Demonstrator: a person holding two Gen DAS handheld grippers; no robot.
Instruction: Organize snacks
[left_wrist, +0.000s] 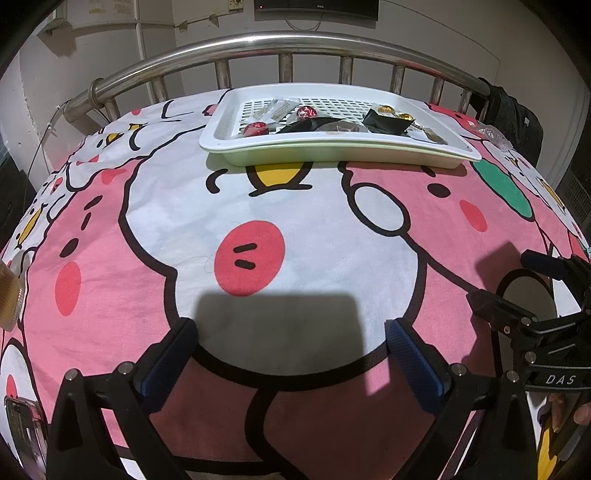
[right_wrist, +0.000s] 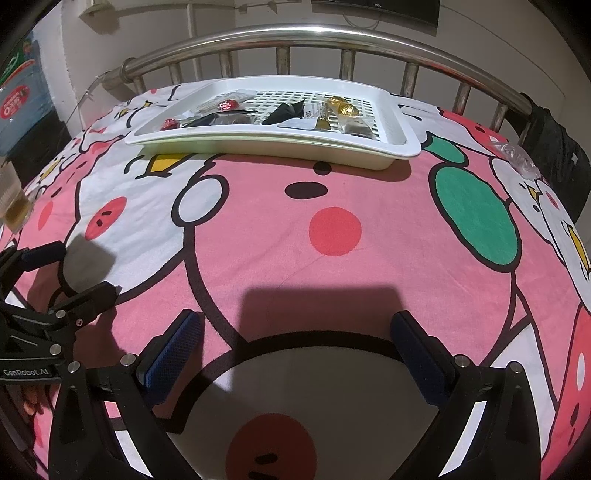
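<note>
A white slotted tray (left_wrist: 332, 146) (right_wrist: 280, 146) sits at the far end of the bed by the metal rail. It holds several snacks: red foil balls (left_wrist: 255, 128) (right_wrist: 228, 105), gold foil balls (left_wrist: 384, 109) (right_wrist: 342, 105), black packets (left_wrist: 386, 122) (right_wrist: 284, 112) and clear wrappers. My left gripper (left_wrist: 291, 330) is open and empty, low over the near blanket. My right gripper (right_wrist: 295, 325) is open and empty beside it. Each gripper shows in the other's view, the right one (left_wrist: 513, 284) and the left one (right_wrist: 77, 269).
A pink cartoon blanket (left_wrist: 258, 221) covers the bed. A steel bed rail (left_wrist: 280, 40) runs behind the tray. A crumpled clear wrapper (right_wrist: 517, 155) lies at the far right near a black bag (right_wrist: 554, 155). A cup of amber liquid (right_wrist: 13, 199) stands at the left edge.
</note>
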